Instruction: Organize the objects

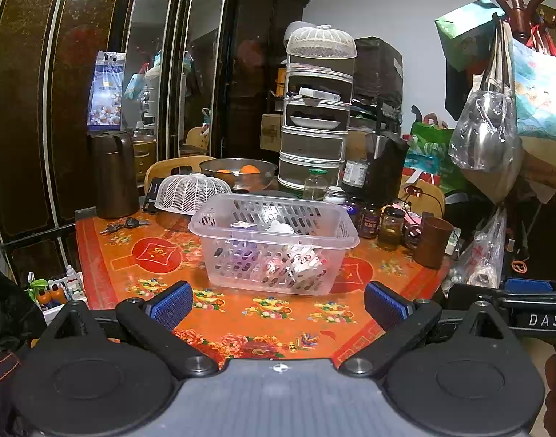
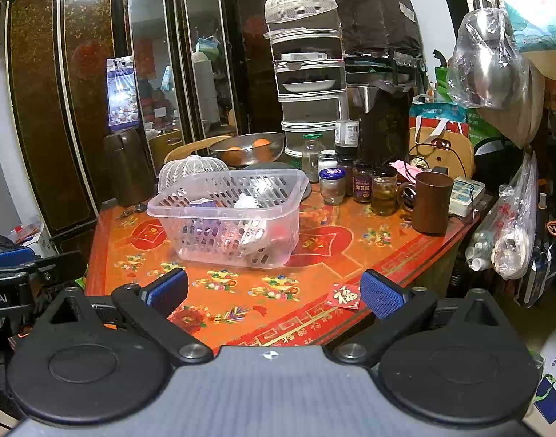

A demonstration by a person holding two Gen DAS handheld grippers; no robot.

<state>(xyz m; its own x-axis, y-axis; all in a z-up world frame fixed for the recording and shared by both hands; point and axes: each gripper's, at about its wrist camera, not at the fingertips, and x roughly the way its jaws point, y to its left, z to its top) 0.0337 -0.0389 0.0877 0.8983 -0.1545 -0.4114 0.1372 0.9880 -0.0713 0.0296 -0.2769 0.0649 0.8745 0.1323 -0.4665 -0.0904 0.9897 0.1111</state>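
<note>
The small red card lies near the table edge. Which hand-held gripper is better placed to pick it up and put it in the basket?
Right. The red card lies just ahead of the open right hand-held gripper, beside its right finger. The left hand-held gripper, also open, faces the basket; its view shows no card.

A red floral table (image 2: pixel 241 291) serves as the landmark. At its far left corner stands a brown jug (image 1: pixel 114 174), with keys (image 1: pixel 125 224) just in front of it. A white mesh cover (image 1: pixel 190 193) lies toward the table's back, and behind it a steel bowl (image 2: pixel 247 147) holds oranges. A row of jars (image 2: pixel 361 185) lines the far right side, beside a brown mug (image 2: pixel 431 202). A red envelope (image 2: pixel 343 295) lies at the near right edge. A tiered food cover (image 1: pixel 316 109) rises at the back.
</note>
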